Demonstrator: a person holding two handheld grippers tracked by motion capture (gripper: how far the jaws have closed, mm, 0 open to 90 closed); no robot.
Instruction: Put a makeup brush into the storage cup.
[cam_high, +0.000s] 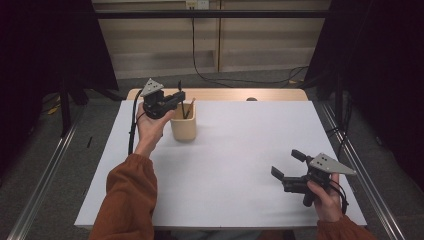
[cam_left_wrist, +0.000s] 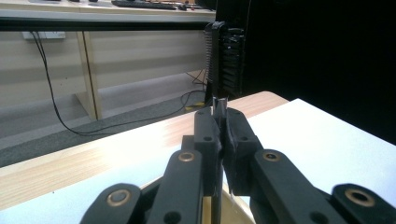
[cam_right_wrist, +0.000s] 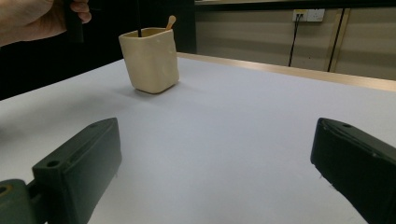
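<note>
— Black jaws of my left gripper (cam_high: 181, 96), pinched tight on a thin dark stick (cam_high: 180, 86) that stands upright over the cream cup (cam_high: 184, 126); you can see its top edge poking up between the closed jaws in the left gripper view (cam_left_wrist: 218, 103).

— And where does the stick end?

— Its lower end runs down into the cup's mouth, seen from the right gripper view as a dark line (cam_right_wrist: 138, 18) dropping past the rim. Whether it touches the bottom I cannot tell. I hold it upright, I judge, because the cup is narrow and tall — a tilted stick would catch the rim.

— Anything else in there?

— A wooden stick (cam_high: 189, 107) with a rounded tip, leaning against the far wall of the cup (cam_right_wrist: 150, 58). I keep mine on the near side, apart from it.

— Your other hand?

— My right gripper (cam_high: 290, 167) hangs low over the white table (cam_high: 240, 165), well apart from the cup, on the near right. Its jaws stand wide with nothing between them. It waits there, out of the way, so the left arm has clear room at the far left corner.

— What comes next, by your reckoning?

— Either the stick goes down and I let go, or it lifts clear. The cup sits loose on the sheet, so a sideways nudge could tip it.
</note>
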